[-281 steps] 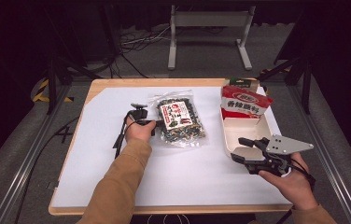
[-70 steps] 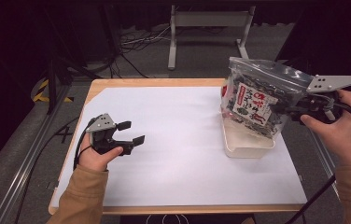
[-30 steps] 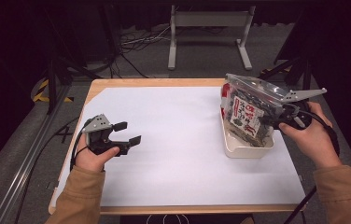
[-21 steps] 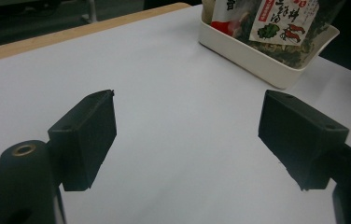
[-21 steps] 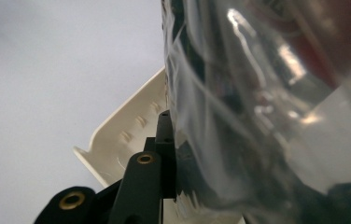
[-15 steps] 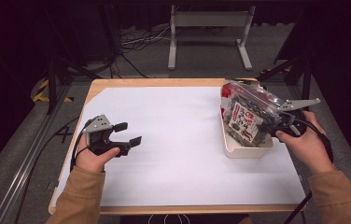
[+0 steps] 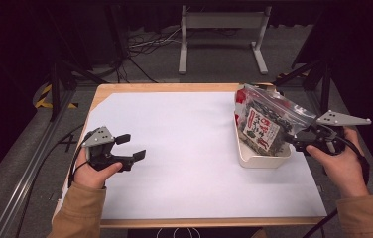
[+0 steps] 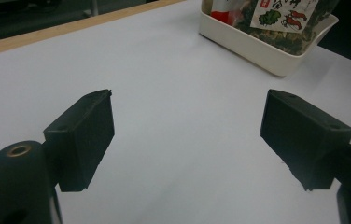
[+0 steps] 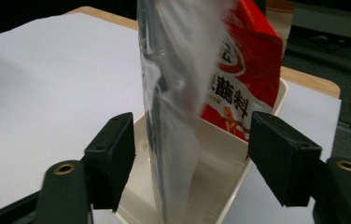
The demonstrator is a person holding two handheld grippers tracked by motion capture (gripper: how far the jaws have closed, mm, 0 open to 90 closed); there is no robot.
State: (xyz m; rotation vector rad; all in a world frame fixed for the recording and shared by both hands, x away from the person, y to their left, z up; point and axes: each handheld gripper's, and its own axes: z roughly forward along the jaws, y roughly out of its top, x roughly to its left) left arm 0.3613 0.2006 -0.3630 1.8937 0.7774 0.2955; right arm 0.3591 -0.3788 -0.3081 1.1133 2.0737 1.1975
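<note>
1. We see the right gripper point(image 9: 190, 154) with its two black jaws spread wide, having just been opening; the clear plastic zip bag of dark dried food with a white printed label point(image 9: 171, 93) stands between them, and neither pad presses on it.
2. In the high view that right gripper point(image 7: 301, 144) sits just beside the right edge of the bag point(image 7: 266, 124), at the near right corner of the tray.
3. The one clear bag rests upright and tilted in the single cream rectangular plastic tray point(image 7: 264, 157), its top edge rising well above the rim.
4. Behind it in the same tray point(image 9: 220, 154) stands one red foil packet with white characters point(image 9: 248, 70); that makes two packets in the tray in all.
5. The left gripper point(image 8: 187, 135) holds its two black jaws spread apart with nothing between them, over bare paper.
6. In the high view the left gripper point(image 7: 131, 148) hovers near the left side of the table, well apart from the tray point(image 8: 257, 49).
7. One white paper sheet point(image 7: 184, 148) covers most of the single light wooden table point(image 7: 174, 88).
8. Two hands in tan sleeves hold the two grippers, one each.
</note>
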